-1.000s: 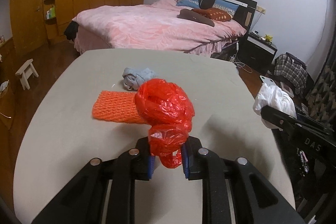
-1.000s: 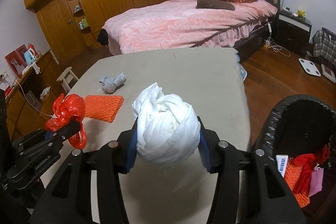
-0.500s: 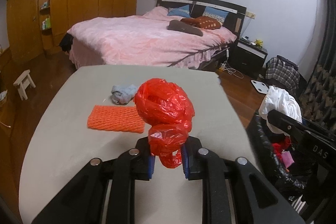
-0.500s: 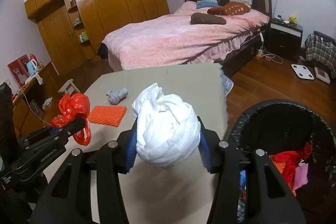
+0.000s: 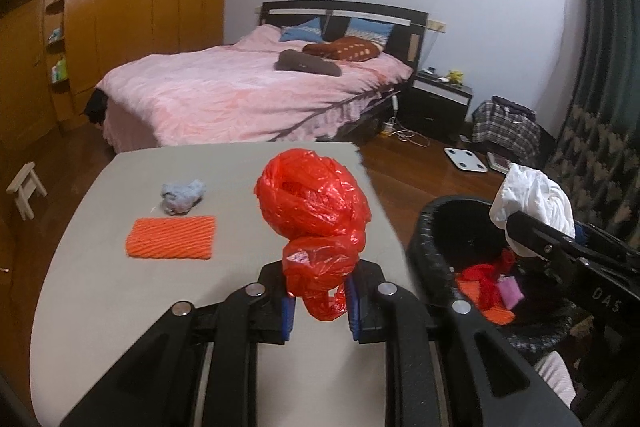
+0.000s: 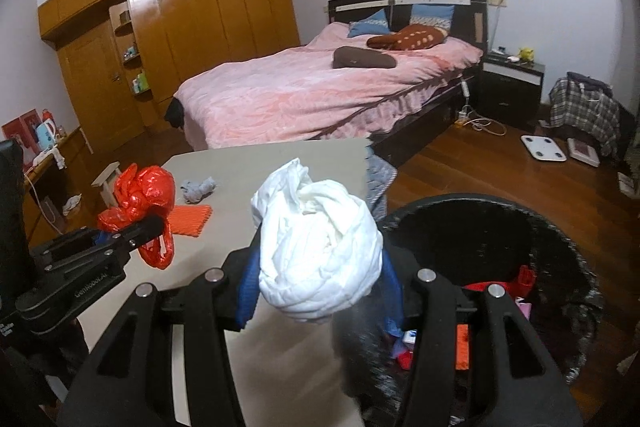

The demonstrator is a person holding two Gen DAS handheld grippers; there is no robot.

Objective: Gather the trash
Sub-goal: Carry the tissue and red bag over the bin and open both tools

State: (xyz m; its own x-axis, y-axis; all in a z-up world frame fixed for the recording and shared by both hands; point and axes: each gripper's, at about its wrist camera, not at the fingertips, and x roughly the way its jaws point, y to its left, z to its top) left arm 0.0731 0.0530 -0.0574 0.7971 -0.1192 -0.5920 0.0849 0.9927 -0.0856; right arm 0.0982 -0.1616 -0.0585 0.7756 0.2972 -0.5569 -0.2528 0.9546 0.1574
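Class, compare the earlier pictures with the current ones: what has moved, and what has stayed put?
Both grippers have lifted and swung toward the black bin, which now fills more of each view. The left gripper still clamps the red bag; the right gripper still clamps the white bundle. The orange mesh and grey rag stayed on the table.

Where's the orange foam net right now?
The orange foam net lies flat on the grey table, left of centre in the left wrist view, just in front of the crumpled blue-grey wad, apart from both grippers.

A pink bed [image 5: 248, 99] stands beside wooden wardrobes [image 5: 132, 15].
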